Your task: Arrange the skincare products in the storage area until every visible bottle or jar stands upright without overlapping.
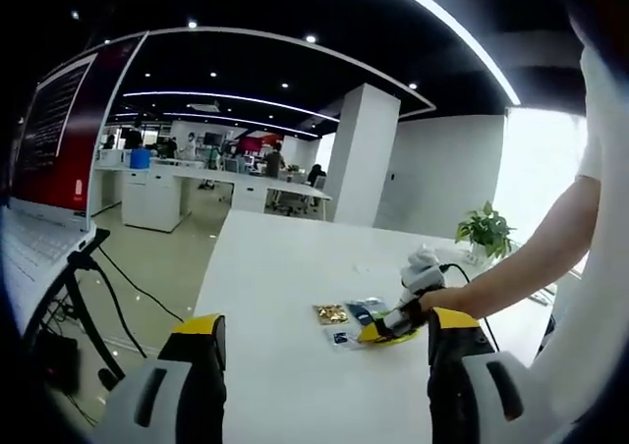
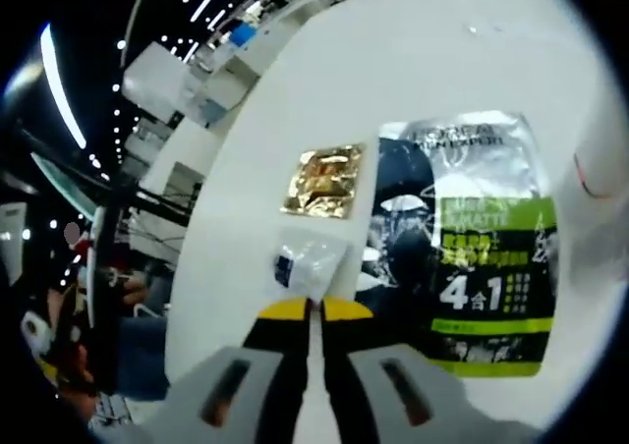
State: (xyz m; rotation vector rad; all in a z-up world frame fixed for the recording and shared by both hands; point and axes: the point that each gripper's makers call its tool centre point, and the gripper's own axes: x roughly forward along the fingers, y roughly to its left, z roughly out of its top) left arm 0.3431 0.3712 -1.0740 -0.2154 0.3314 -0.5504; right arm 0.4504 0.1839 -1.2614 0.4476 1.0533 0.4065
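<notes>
While your left hand-held gripper (image 1: 324, 365) hangs spread and idle above the white counter (image 1: 285, 277) in the left gripper view, your hand (image 1: 432, 300) works the right hand-held gripper at the far cluster of sachets (image 1: 346, 316), with an open office, a laptop (image 1: 44, 169) and a potted plant (image 1: 485, 231) around. In the right gripper view, your right hand-held gripper (image 2: 315, 311) sits pressed together at the edge of the small clear sachet (image 2: 308, 263), though I cannot tell whether it pinches it; the gold sachet (image 2: 324, 181) lies just beyond and the large green-and-black packet (image 2: 472, 257) alongside. You seem early in the sorting, so next secure that sachet without dragging it over its neighbours.
</notes>
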